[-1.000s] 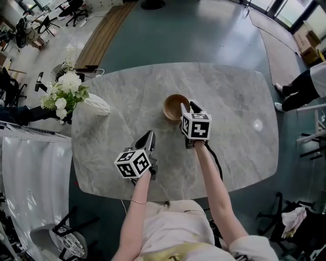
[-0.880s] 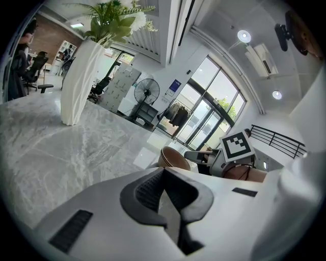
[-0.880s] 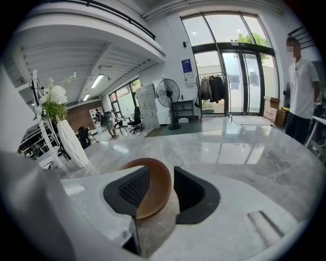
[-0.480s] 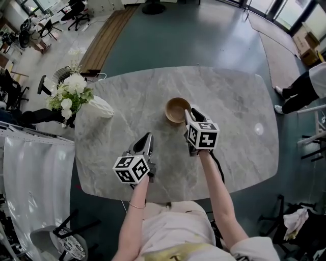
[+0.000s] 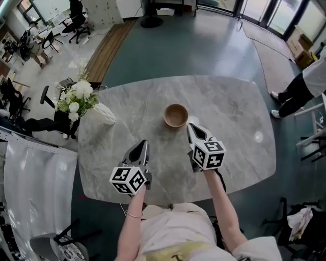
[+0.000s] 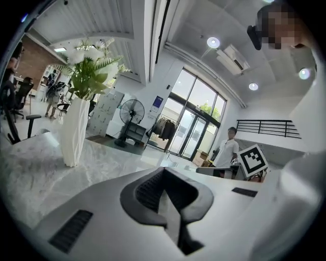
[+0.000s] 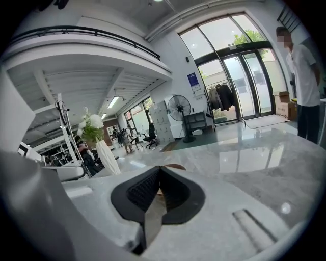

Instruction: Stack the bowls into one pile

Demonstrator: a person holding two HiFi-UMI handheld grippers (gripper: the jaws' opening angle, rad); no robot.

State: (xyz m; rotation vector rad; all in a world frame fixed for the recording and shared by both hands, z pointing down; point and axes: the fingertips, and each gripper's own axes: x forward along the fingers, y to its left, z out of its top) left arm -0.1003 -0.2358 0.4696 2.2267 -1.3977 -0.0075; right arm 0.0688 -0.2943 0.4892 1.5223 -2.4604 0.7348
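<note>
Only one wooden bowl [image 5: 175,115] shows on the grey marble table [image 5: 234,102], upright and alone near the middle. From above it reads as a single round rim, so if other bowls are nested inside it the pile looks already made; how many sit in it cannot be told.

The right gripper [image 5: 191,127] hangs just on the person's side of the bowl and a little to its right, apart from it. Its jaws have just been closing and now meet pad to pad with nothing between them, which suggests a hand that has let go and is done with the bowl, not one reaching for it. The left gripper [image 5: 144,144] is farther from the bowl, down and to its left, also pinched together and empty. With no other bowl in sight it has nothing to fetch.

Well to the left of the bowl, near the table's edge, a white vase [image 5: 101,113] leans with white flowers [image 5: 76,97] spilling past the rim, kept clear of the work. The top is otherwise pale, veined and glossy. Beyond the bowl lies a dark smooth floor with a wooden strip [image 5: 104,38] and office chairs [image 5: 76,10]. Far to the bowl's right, off the table, a person [image 5: 300,92] stands
</note>
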